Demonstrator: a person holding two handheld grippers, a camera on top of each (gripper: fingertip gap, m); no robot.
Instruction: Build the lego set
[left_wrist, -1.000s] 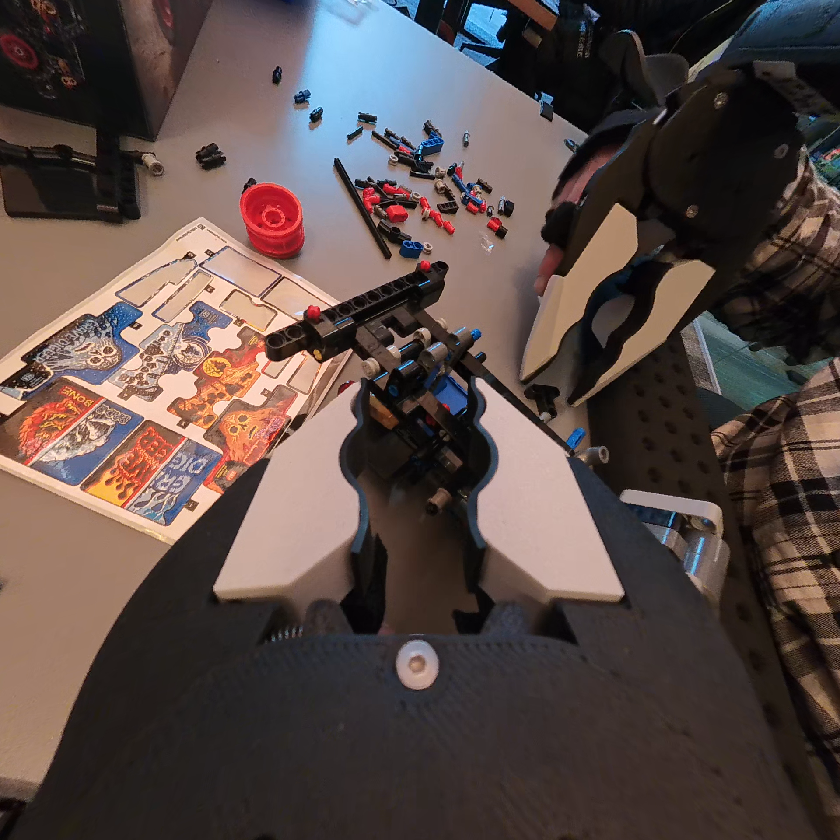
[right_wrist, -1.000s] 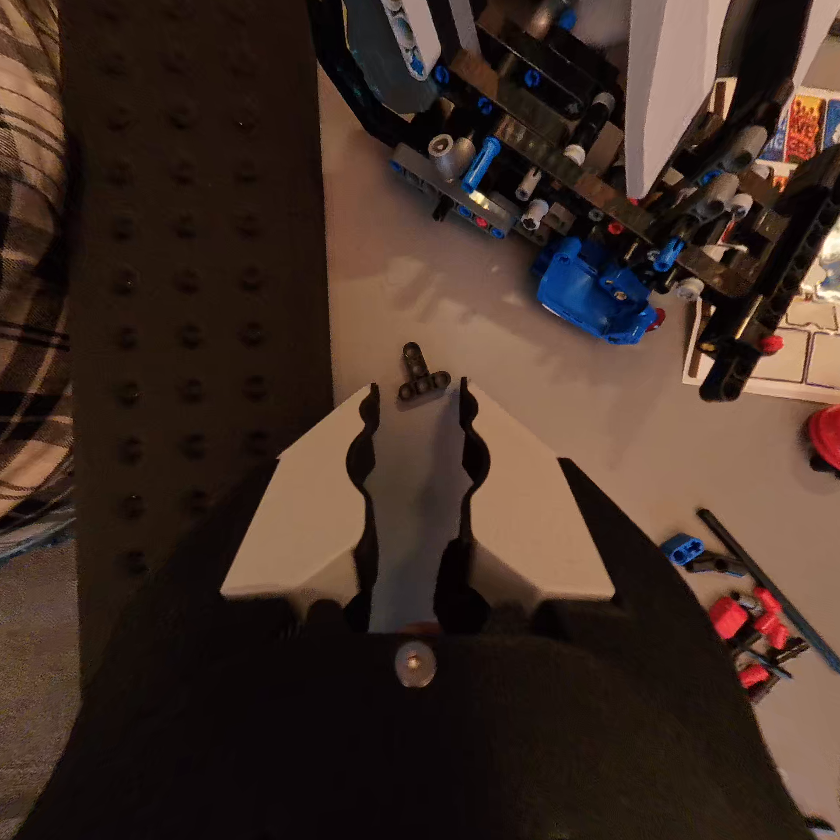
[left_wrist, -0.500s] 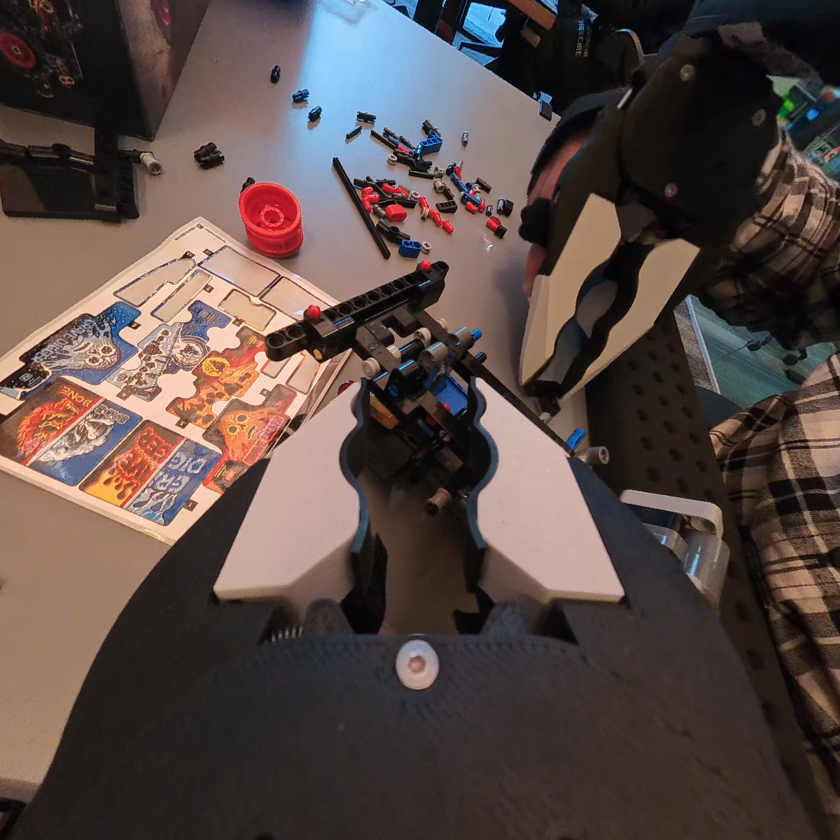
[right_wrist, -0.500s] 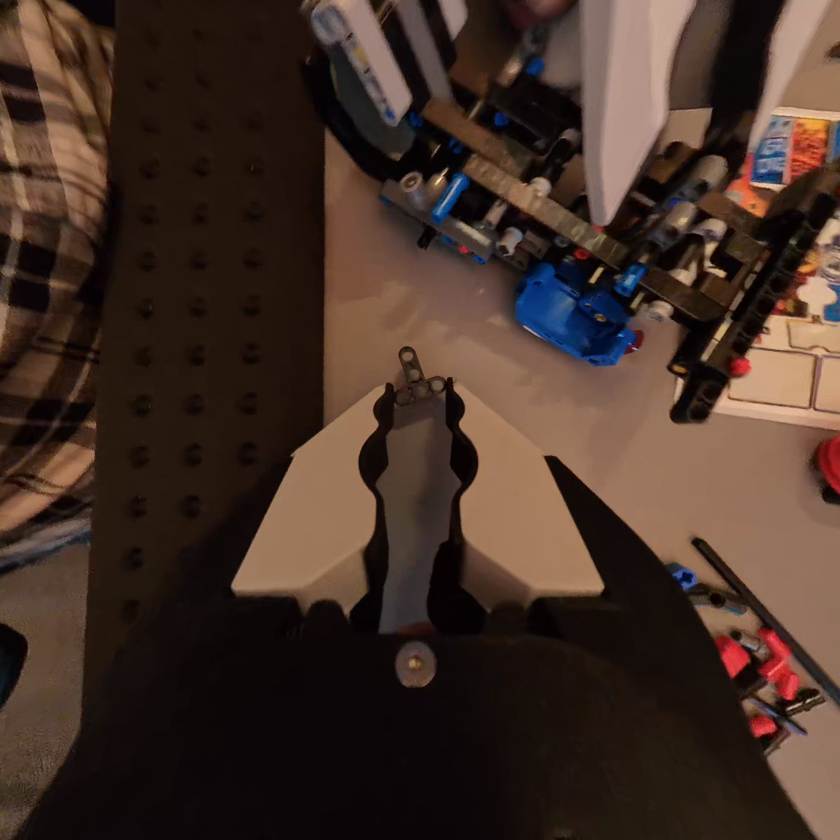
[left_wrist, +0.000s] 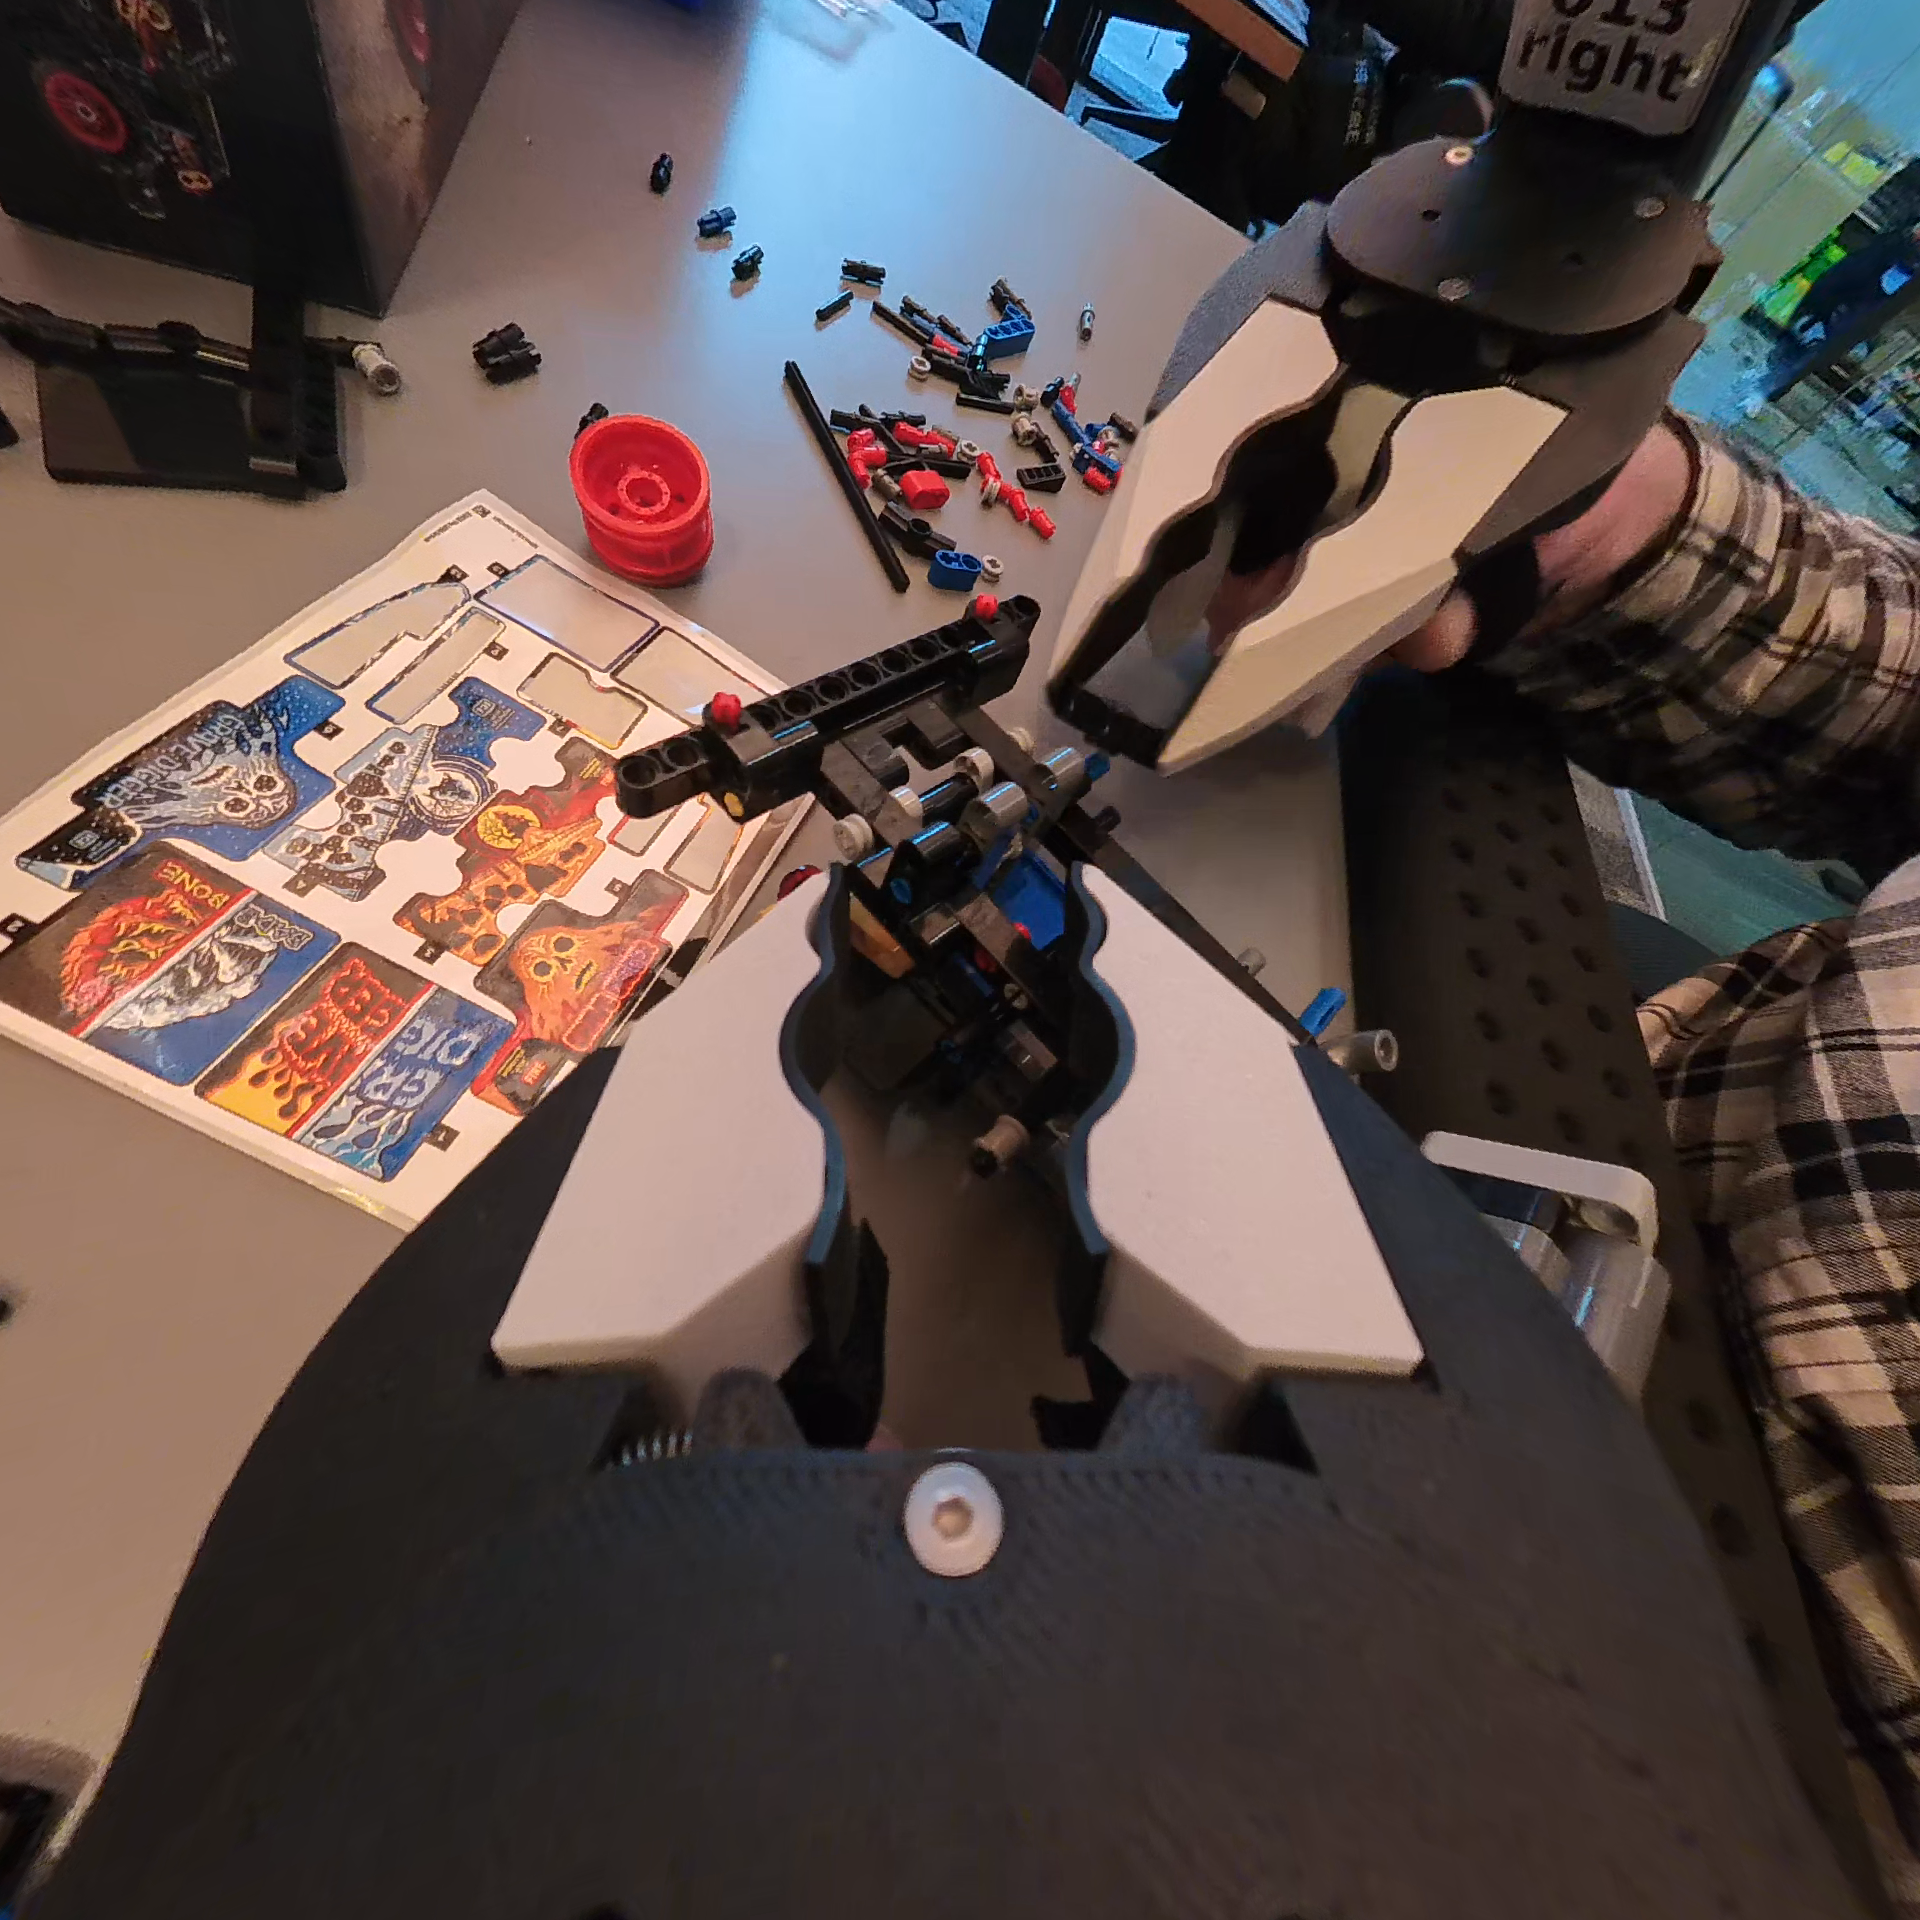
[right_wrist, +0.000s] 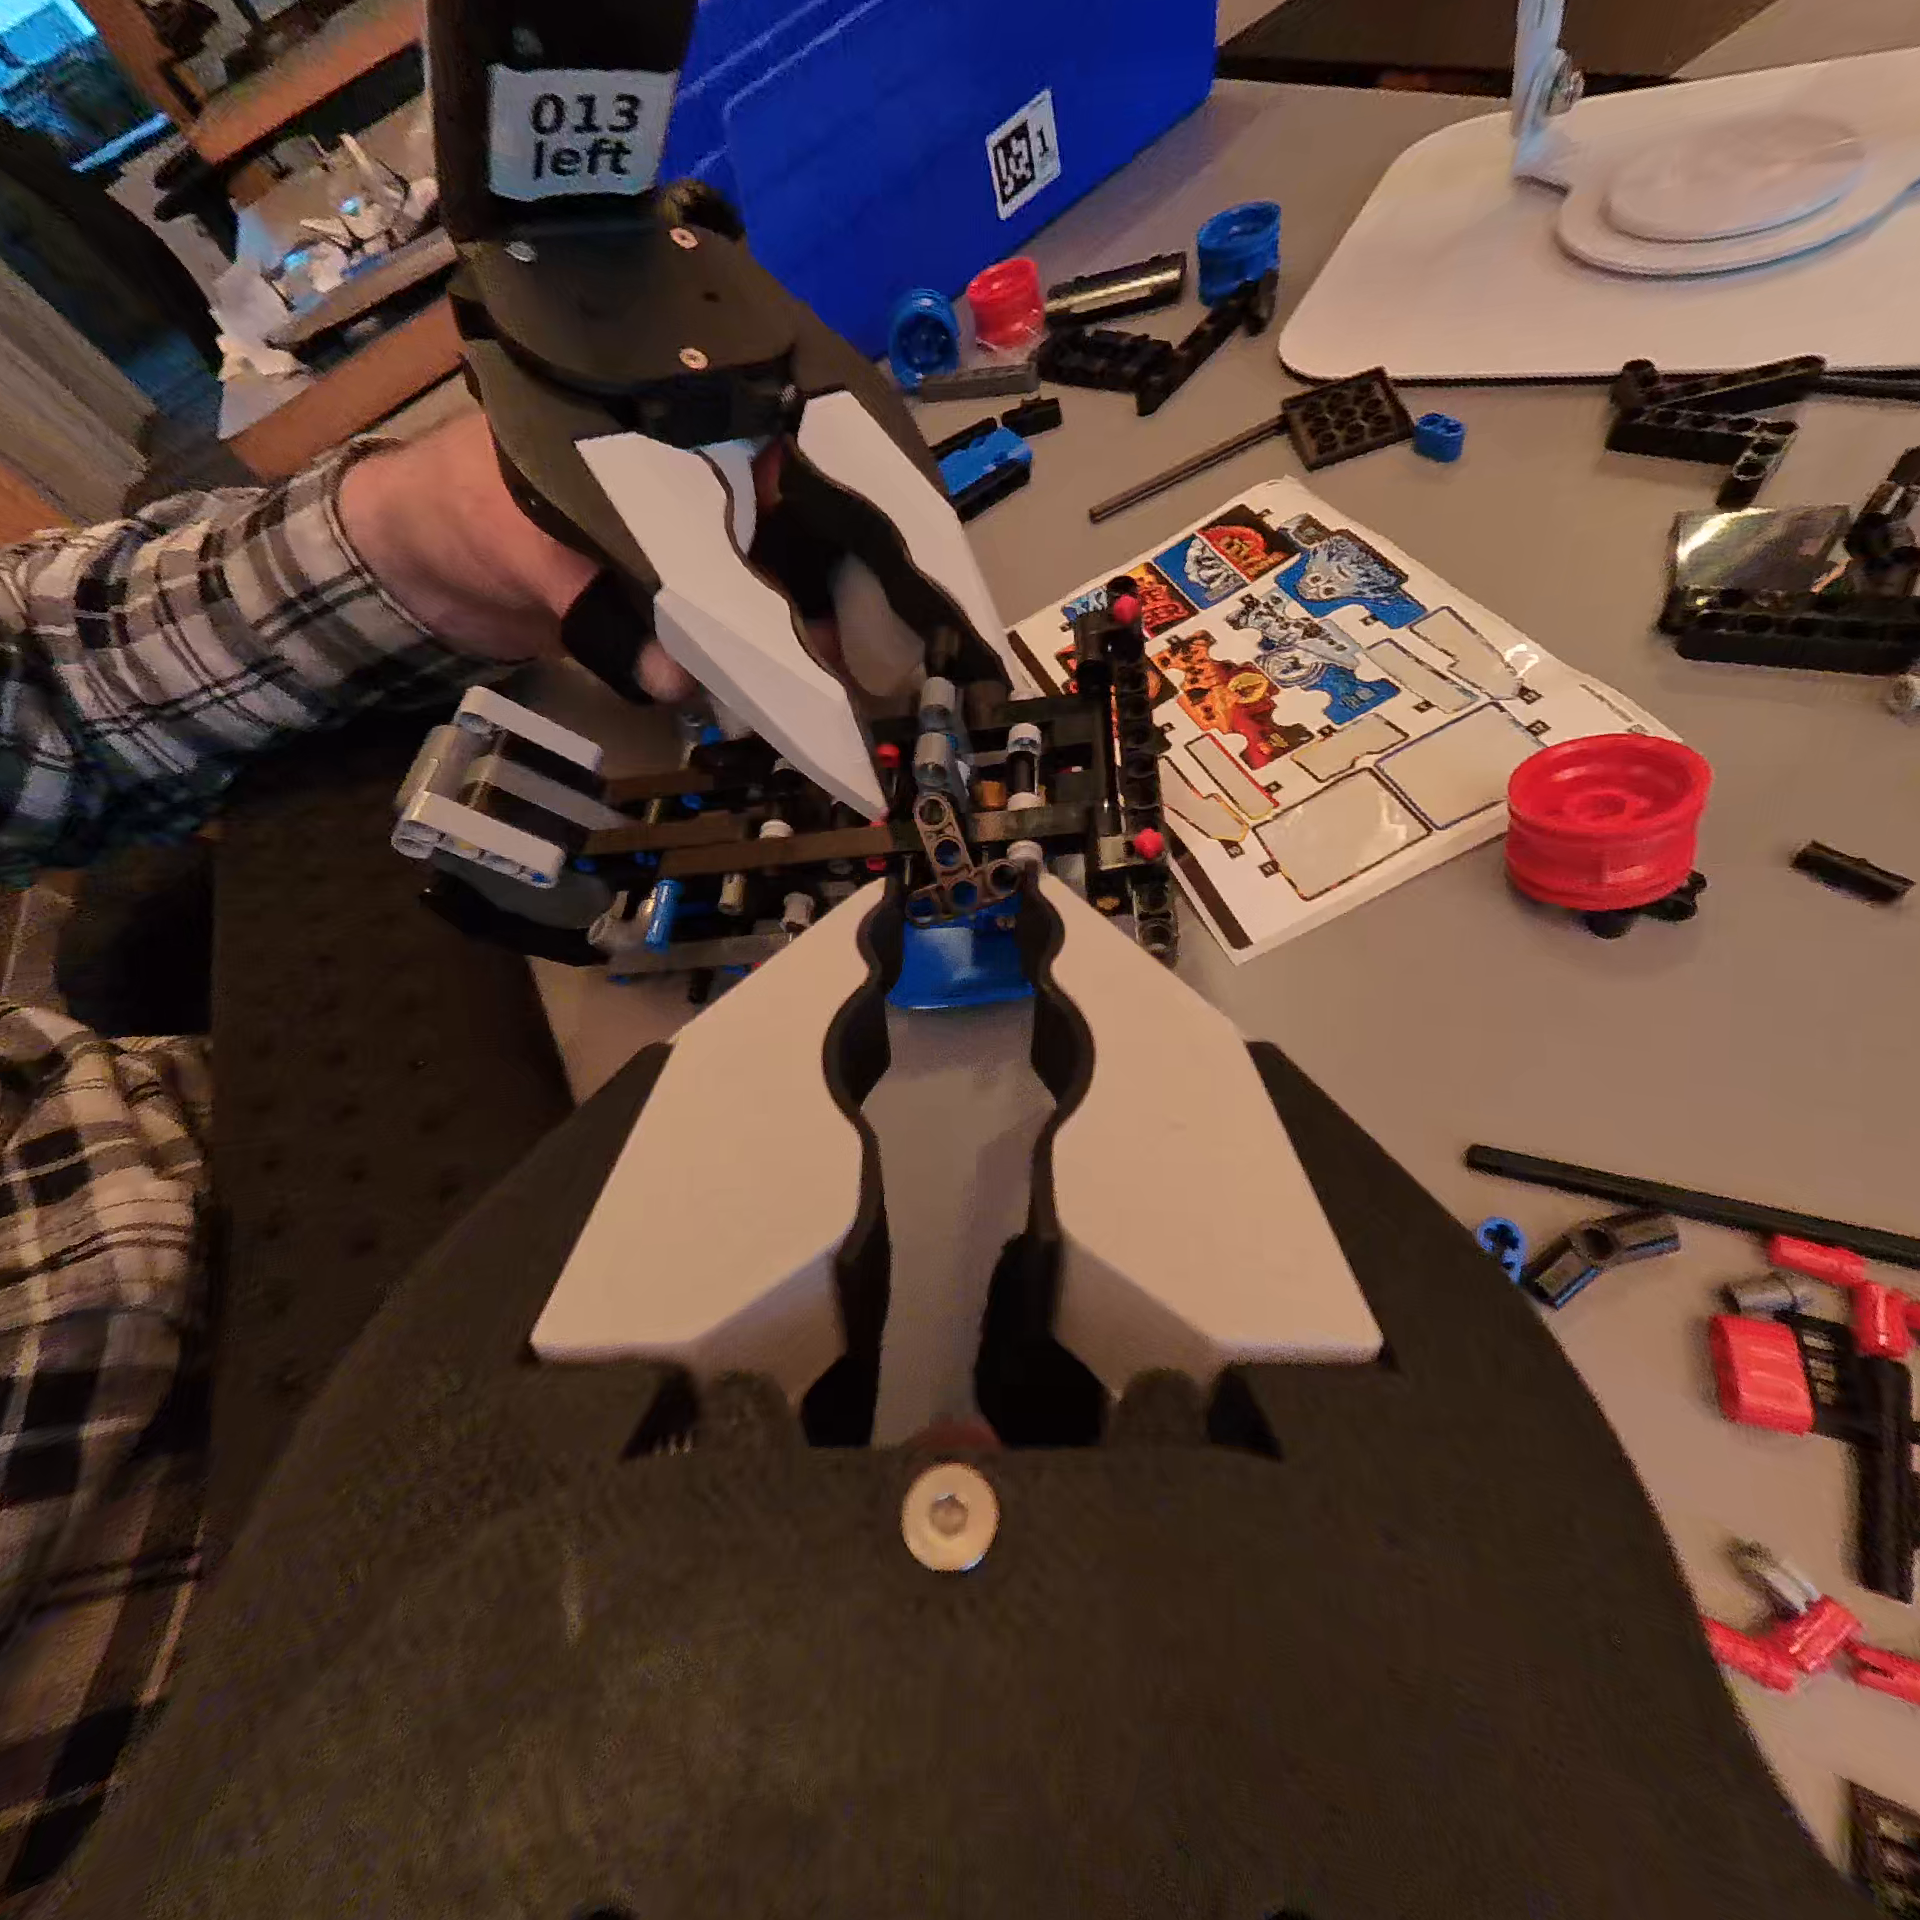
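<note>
My left gripper (left_wrist: 951, 914) is shut on the black and blue lego chassis (left_wrist: 914, 769) and holds it over the grey table. The chassis has a long black holed beam (left_wrist: 831, 707) across its far end. My right gripper (right_wrist: 961, 896) is shut on a small dark T-shaped piece (right_wrist: 958, 860) and holds it against the chassis (right_wrist: 748, 842) just above its blue block (right_wrist: 951, 956). In the left wrist view the right gripper (left_wrist: 1132, 717) hangs at the chassis's far right corner. In the right wrist view the left gripper (right_wrist: 925, 738) comes down onto the chassis from the upper left.
A sticker sheet (left_wrist: 343, 862) lies left of the chassis, with a red wheel hub (left_wrist: 642, 497) beyond it. Several small loose parts (left_wrist: 966, 436) lie farther back. A black perforated board (left_wrist: 1486, 935) runs along the right. A blue box (right_wrist: 935, 135) and a white base (right_wrist: 1610, 208) stand behind. My right fingertips sit around 4 cm from my left ones.
My right gripper closed on the T-shaped piece lying on the table, lifted it and carried it up to the chassis. My left gripper kept the chassis still.
</note>
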